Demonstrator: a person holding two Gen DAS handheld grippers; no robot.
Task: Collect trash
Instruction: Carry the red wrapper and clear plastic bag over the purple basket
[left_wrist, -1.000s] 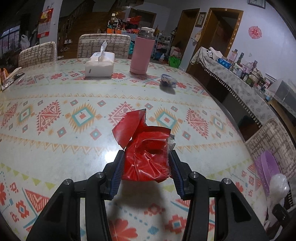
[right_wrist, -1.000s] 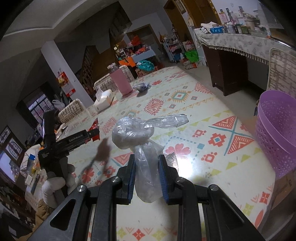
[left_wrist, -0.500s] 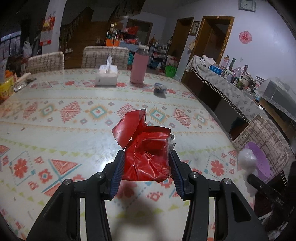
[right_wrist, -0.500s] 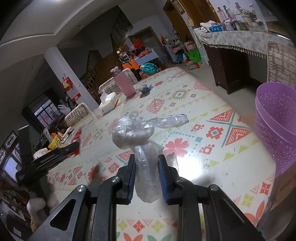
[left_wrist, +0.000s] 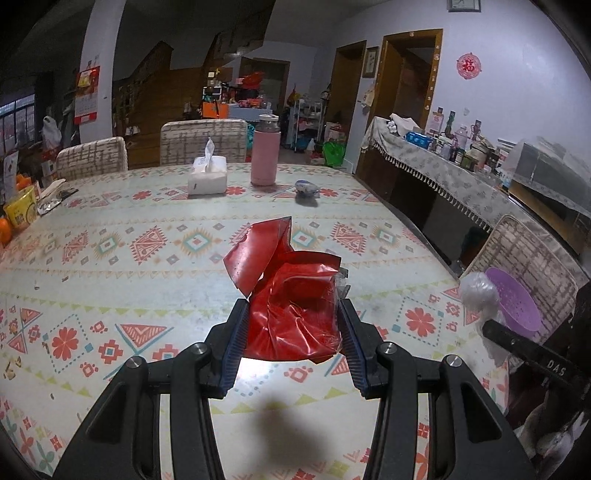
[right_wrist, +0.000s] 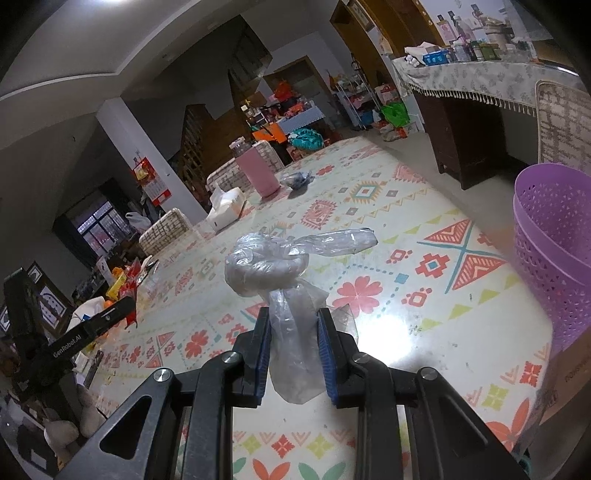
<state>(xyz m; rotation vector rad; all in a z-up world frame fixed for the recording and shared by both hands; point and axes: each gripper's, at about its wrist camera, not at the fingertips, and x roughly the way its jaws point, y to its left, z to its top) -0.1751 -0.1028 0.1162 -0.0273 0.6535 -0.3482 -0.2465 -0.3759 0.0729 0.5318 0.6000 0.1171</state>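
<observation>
Red wrapper (left_wrist: 291, 310): crumpled foil-like plastic, clamped between the two pads of the left tongs (left_wrist: 293, 343), held above the worktop (left_wrist: 147, 280); a loose flap sticks up toward 11 o'clock. The tongs are closed only as far as the wrapper's bulk allows.

Clear plastic bag (right_wrist: 284, 280): knotted, with one twisted tail pointing to 3 o'clock, pinched at its lower part by the right tongs (right_wrist: 293, 354), narrow gap, pads pressed on the film. The bag hangs above the worktop, near the edge.

Purple basket (right_wrist: 550, 251): perforated wall, standing off the worktop edge at 3 o'clock in the right wrist view. In the left wrist view the right tongs with the bag appear at 4 o'clock, in front of the basket.

Farther out, at the far end of the worktop, 12 o'clock from the wrapper: tissue pack (left_wrist: 207, 179), pink bottle (left_wrist: 266, 155) upright just beside it, and a small crumpled wrapper (left_wrist: 307, 187) lying flat near the bottle. Patterned cloth covers the worktop. Two chairs (left_wrist: 203, 142) stand behind the far edge. Yellow packets (left_wrist: 22, 212) sit at 9 o'clock.
</observation>
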